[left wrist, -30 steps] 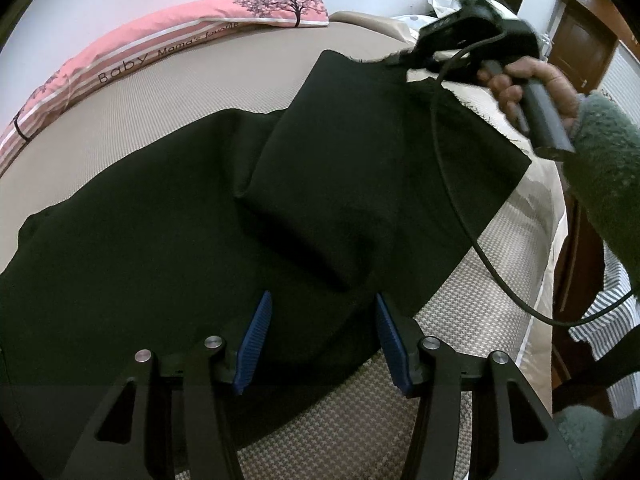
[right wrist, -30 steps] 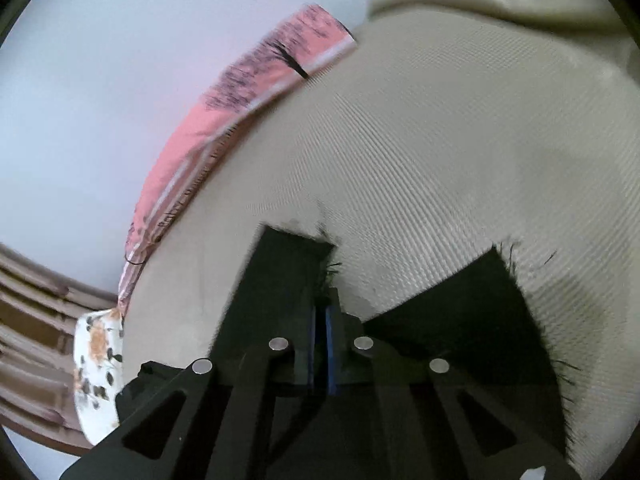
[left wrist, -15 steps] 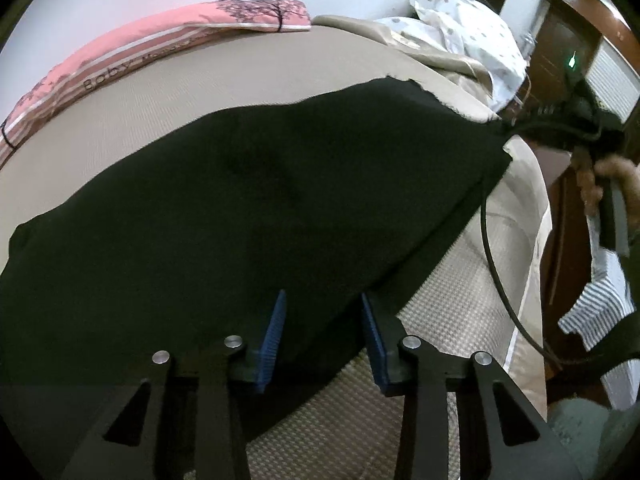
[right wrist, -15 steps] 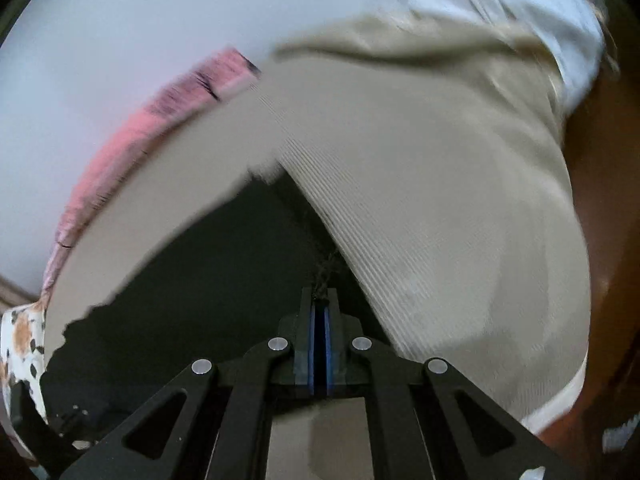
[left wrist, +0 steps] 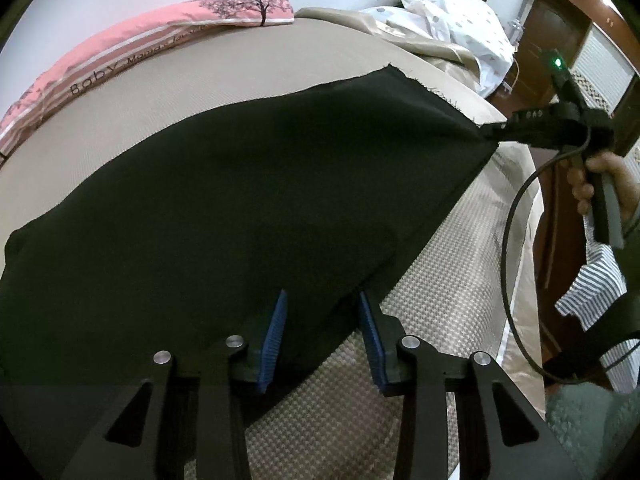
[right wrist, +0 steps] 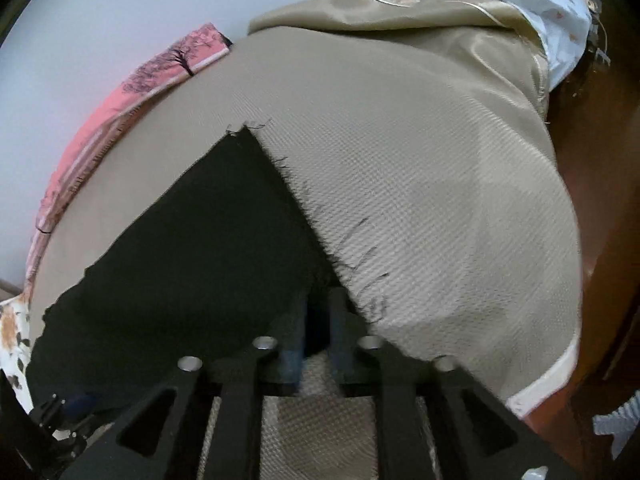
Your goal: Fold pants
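Pants: the black pants lie spread flat over the beige mattress, stretching ahead of your left jaws and out to their right.
Left gripper: your left gripper stands with its jaws apart, blue pads straddling the near edge of the cloth, nothing pinched.
Right gripper: your right gripper sits at the frayed corner; the view is blurred there, and you can't tell whether the jaws grip or have let go.
Beyond the jaws: pink pillow along the far edge.
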A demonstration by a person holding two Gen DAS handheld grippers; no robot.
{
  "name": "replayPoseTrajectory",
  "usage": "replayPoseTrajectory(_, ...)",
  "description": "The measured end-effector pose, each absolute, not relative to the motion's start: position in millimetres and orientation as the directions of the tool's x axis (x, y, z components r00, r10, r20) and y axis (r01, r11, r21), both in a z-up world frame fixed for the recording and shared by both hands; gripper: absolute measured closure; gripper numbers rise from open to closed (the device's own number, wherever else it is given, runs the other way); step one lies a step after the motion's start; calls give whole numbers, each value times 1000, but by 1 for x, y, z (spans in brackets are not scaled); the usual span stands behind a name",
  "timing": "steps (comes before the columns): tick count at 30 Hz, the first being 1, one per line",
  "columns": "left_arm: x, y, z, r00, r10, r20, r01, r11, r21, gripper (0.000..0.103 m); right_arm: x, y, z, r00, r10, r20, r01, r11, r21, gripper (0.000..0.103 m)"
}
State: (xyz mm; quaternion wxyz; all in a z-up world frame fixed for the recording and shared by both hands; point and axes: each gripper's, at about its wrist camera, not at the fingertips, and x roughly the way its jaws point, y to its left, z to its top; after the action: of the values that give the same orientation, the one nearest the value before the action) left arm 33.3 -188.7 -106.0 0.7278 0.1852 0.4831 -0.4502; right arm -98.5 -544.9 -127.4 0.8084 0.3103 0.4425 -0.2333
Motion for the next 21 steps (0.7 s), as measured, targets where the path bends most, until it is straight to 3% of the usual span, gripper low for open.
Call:
replayPoseTrajectory(4,41,-185,-100,75,-481,-873,804,548,-232,58,-94,-559,-100,559,-110,-822,597,742,306,83)
replayPoseTrajectory(8,45,-171,-82,93,-538,-838,792,549,-265,45,-54,-562,-83,631,9,-776,450,810,375,83)
replayPoseTrajectory(13,69,-146,-67,186,-563,-805,712,641,-285,45,12,-558,-92,589,121,-799,361,845,394,83)
replayPoseTrajectory(21,119,-94,-77,318,-441,-839,499,831,-248,45,67,-575,-111,535,143,-833,309,884,351,83)
